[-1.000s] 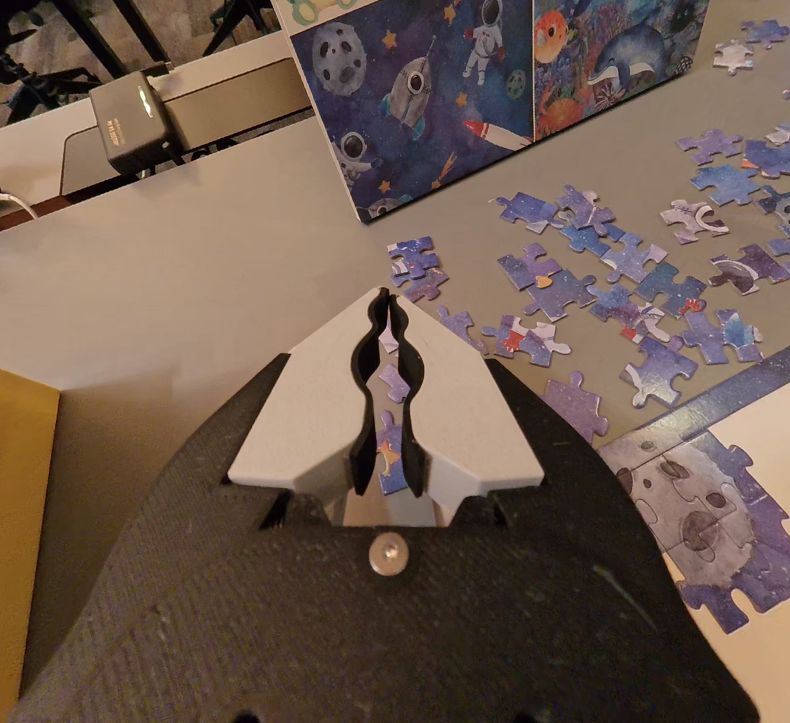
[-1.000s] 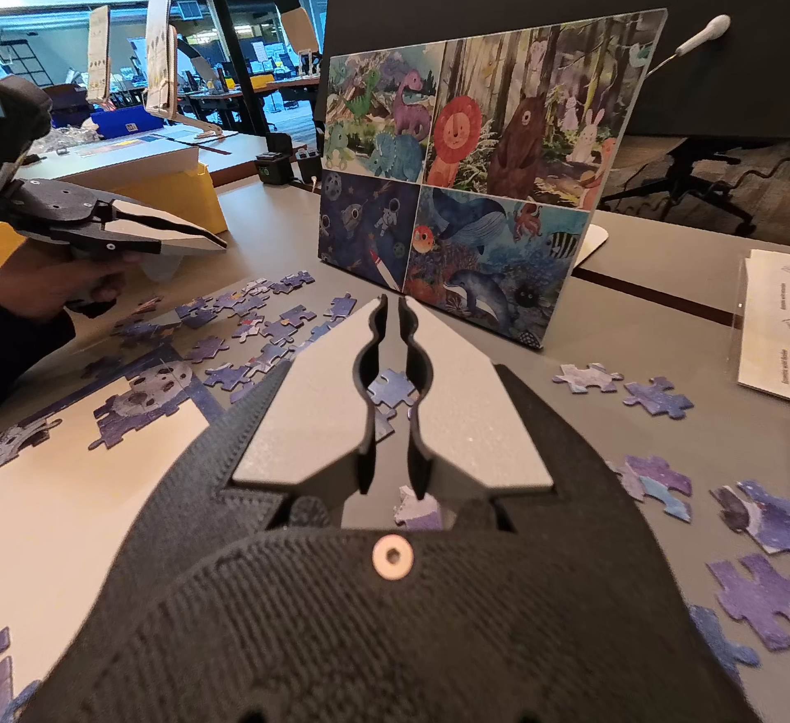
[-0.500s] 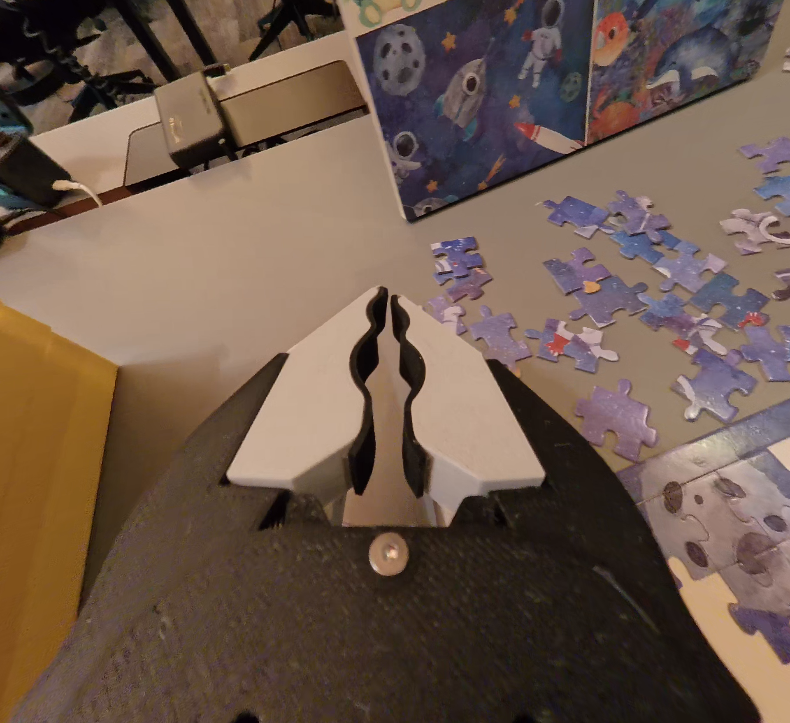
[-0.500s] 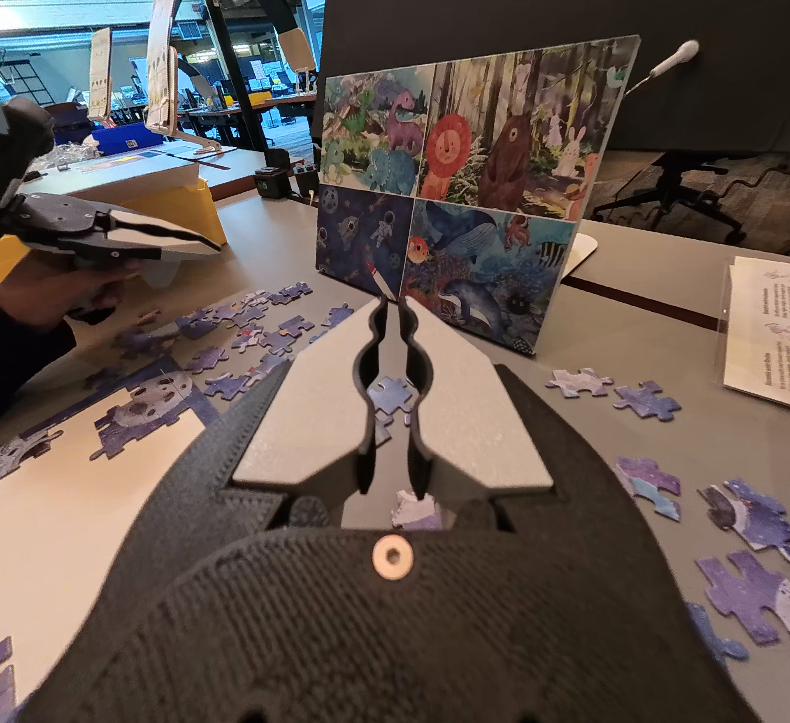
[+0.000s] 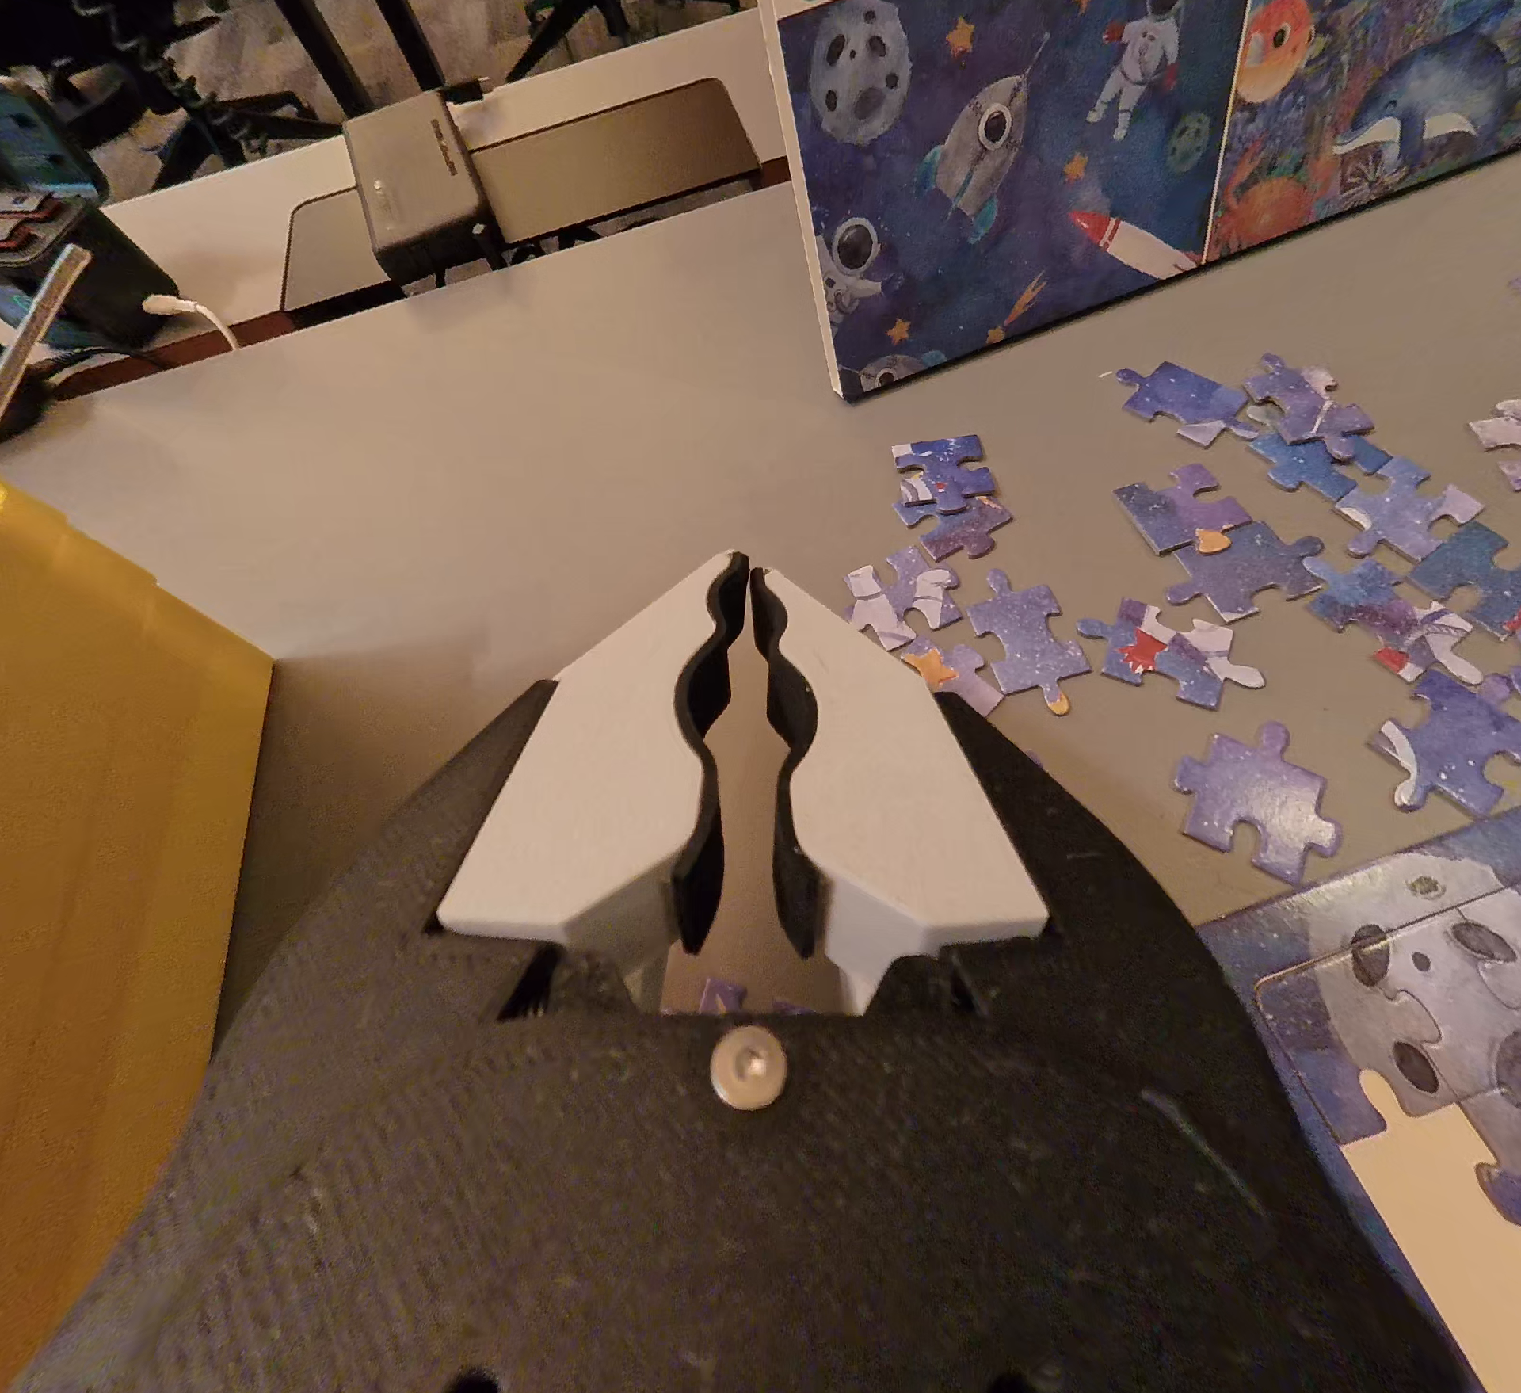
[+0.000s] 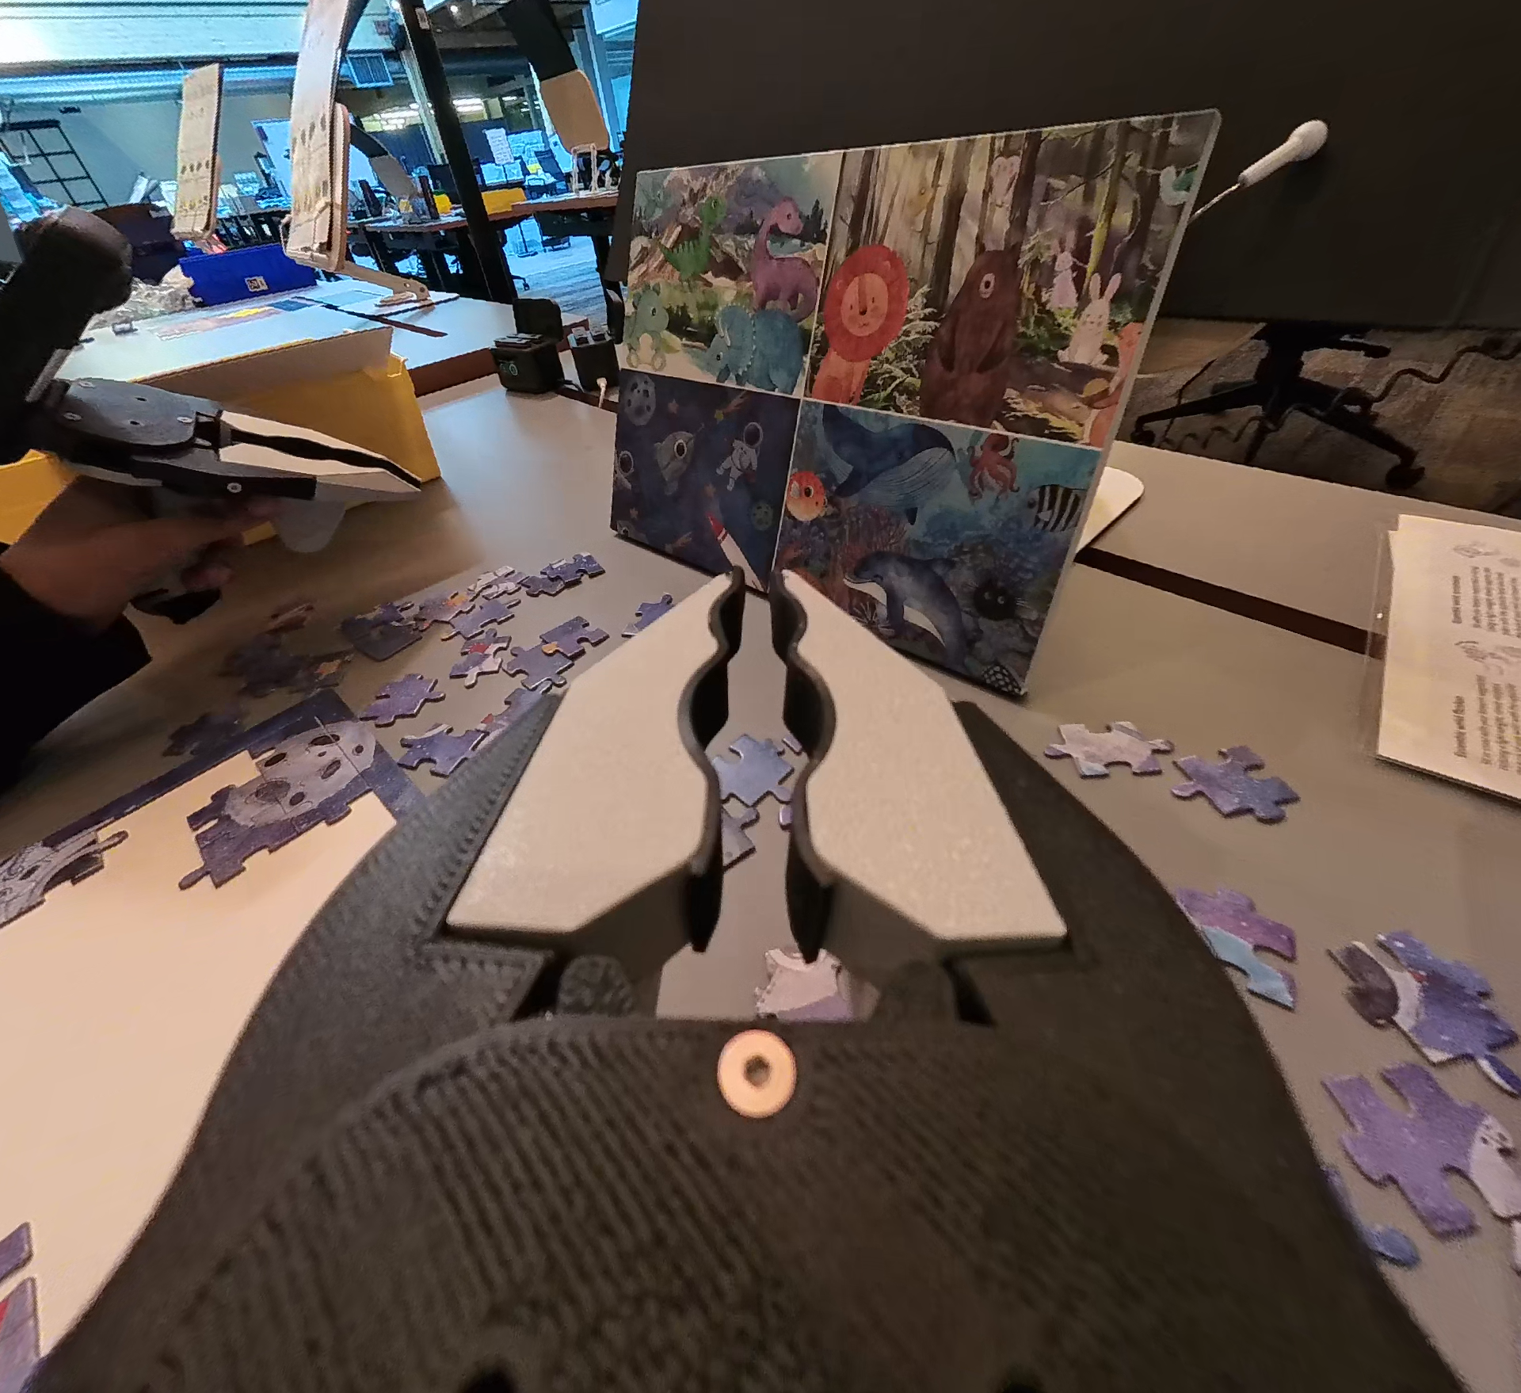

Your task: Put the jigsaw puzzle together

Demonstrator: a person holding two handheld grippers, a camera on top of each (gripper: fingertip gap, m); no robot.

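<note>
Left wrist view: left hand-held gripper [image 5: 747, 571] hovering over bare tabletop [image 5: 494, 464], black tips closed together, nothing between them. Nearest loose puzzle piece [image 5: 901, 600] just to the right of the tips and lying flat. More blue-purple pieces spread farther right, toward the partly assembled puzzle [image 5: 1399, 966] at the near right edge. Yellow box [image 5: 107, 777] close on the left. Upright picture board [image 5: 1029, 143] ahead and to the right.

Right wrist view: right hand-held gripper [image 6: 759, 584] pointing at the board, tips a narrow slit apart and gripping nothing. One blue piece [image 6: 753, 765] flat on the tabletop below the fingers, seen through the gap and not touched. Other pieces on both sides, with the larger scatter on the left, nearer the left hand-held gripper.

Count: two hand-held grippers, one board bearing four pictures, one yellow box, one part-built puzzle, well over a dozen loose pieces; exact number impossible to tell.
</note>
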